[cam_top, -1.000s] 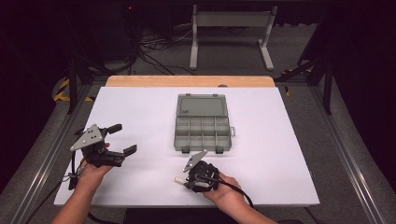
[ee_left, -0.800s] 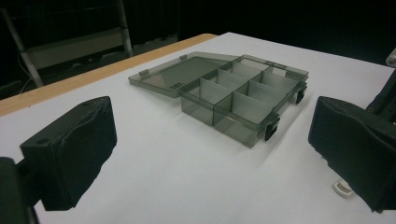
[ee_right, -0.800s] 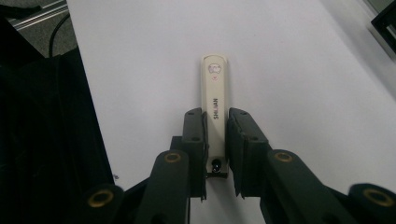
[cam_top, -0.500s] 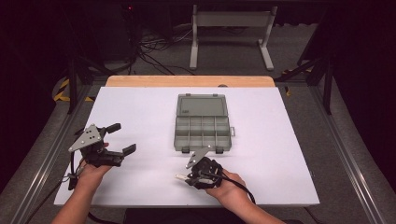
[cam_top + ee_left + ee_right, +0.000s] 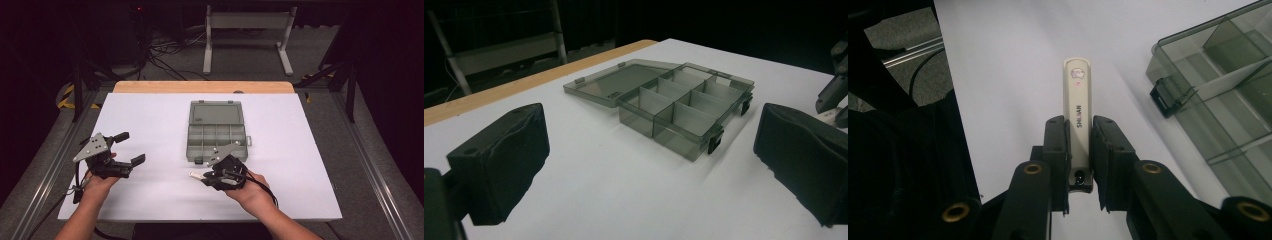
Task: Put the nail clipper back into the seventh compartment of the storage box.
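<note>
A cream nail clipper (image 5: 1078, 95) sticks out forward from my right gripper (image 5: 1079, 127), whose jaws are shut on its rear half. In the high view that gripper (image 5: 204, 176) hovers just in front of the near edge of the grey see-through compartment box (image 5: 217, 135), clipper (image 5: 195, 175) pointing left. The box lies with its lid (image 5: 216, 113) laid flat behind it, and its compartments look empty. My left gripper (image 5: 130, 148) stands open at the table's left with nothing between its pads; its own view looks across at the box (image 5: 684, 107) between its wide-set jaws (image 5: 651, 155).
The white table top (image 5: 150, 115) ends in a wooden strip (image 5: 200, 86) at the far side. A metal stand (image 5: 247, 30) and cables lie on the dark floor behind. The right gripper's tip (image 5: 834, 95) shows at the left gripper view's right edge.
My right gripper has lifted off the table with the nail clipper and drifted toward the box's near edge. The left gripper has stayed where it was.
</note>
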The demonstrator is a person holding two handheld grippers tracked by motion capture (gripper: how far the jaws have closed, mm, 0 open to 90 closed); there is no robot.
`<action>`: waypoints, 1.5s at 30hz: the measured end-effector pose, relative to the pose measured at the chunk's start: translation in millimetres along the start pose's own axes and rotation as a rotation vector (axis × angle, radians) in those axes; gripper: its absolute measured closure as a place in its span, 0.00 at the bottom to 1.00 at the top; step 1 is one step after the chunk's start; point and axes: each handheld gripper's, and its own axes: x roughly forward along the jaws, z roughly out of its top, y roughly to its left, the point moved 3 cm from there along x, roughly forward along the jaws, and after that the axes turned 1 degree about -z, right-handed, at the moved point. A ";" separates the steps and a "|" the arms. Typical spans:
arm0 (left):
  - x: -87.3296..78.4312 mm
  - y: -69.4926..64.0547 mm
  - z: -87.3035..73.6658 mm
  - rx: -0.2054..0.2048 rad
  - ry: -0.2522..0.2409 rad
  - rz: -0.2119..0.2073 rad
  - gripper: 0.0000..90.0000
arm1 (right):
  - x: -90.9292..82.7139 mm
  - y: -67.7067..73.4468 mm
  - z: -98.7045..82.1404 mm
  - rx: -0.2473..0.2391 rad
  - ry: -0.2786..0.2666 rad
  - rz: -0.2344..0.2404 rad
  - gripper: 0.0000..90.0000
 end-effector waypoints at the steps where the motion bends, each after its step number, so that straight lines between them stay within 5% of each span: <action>1: -0.2 0.2 0.0 -0.001 0.002 0.000 0.02 | -2.0 -0.7 1.2 0.001 -0.005 -0.005 0.86; 13: 0.2 1.0 -0.5 -0.009 -0.001 -0.002 0.02 | -20.5 -15.1 12.3 0.001 -0.038 -0.031 0.86; 45: 1.3 2.0 -1.7 -0.014 0.007 -0.011 0.02 | -22.0 -79.9 21.8 0.077 -0.058 -0.120 0.86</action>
